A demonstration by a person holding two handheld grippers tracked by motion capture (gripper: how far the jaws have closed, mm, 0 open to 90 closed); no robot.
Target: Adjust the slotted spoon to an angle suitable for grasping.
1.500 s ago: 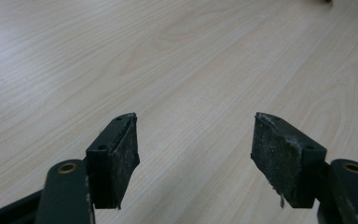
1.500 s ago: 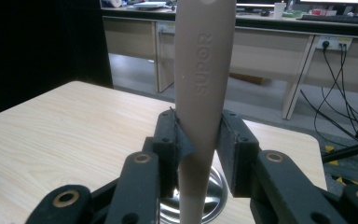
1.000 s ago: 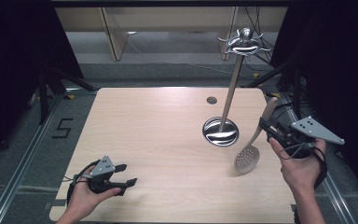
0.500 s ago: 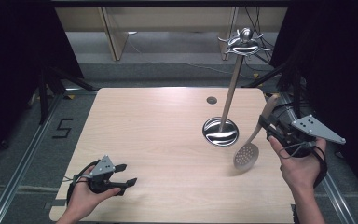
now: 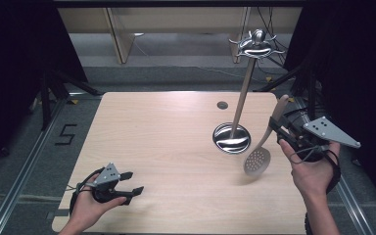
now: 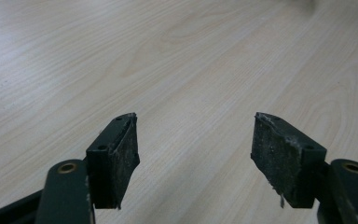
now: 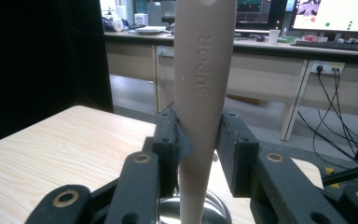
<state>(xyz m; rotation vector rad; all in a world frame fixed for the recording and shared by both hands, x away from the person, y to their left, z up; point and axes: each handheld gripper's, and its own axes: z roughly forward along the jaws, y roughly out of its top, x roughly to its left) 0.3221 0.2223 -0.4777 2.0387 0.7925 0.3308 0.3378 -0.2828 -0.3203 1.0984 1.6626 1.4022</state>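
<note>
A slotted metal skimmer spoon (image 5: 257,159) with a beige handle (image 7: 204,79) hangs above the table's right side, its perforated bowl lowest. My right gripper (image 5: 280,128) is shut on that handle, which stands upright between the pads (image 7: 231,154) in the right gripper view (image 7: 201,154). Just left of the spoon stands a metal utensil stand (image 5: 242,93) with a round base (image 5: 231,138) and hooks on top (image 5: 256,44). My left gripper (image 5: 132,182) rests low at the front left of the table, open, with nothing between its pads (image 6: 117,154) in the left gripper view (image 6: 196,158).
The light wooden table (image 5: 161,132) has a small dark grommet (image 5: 222,105) near its far edge. Dark curtains flank both sides. Desks, cables and monitors stand beyond the table (image 7: 51,154) in the right gripper view.
The spoon and right gripper have shifted slightly up and left toward the stand. The left gripper has not moved.
</note>
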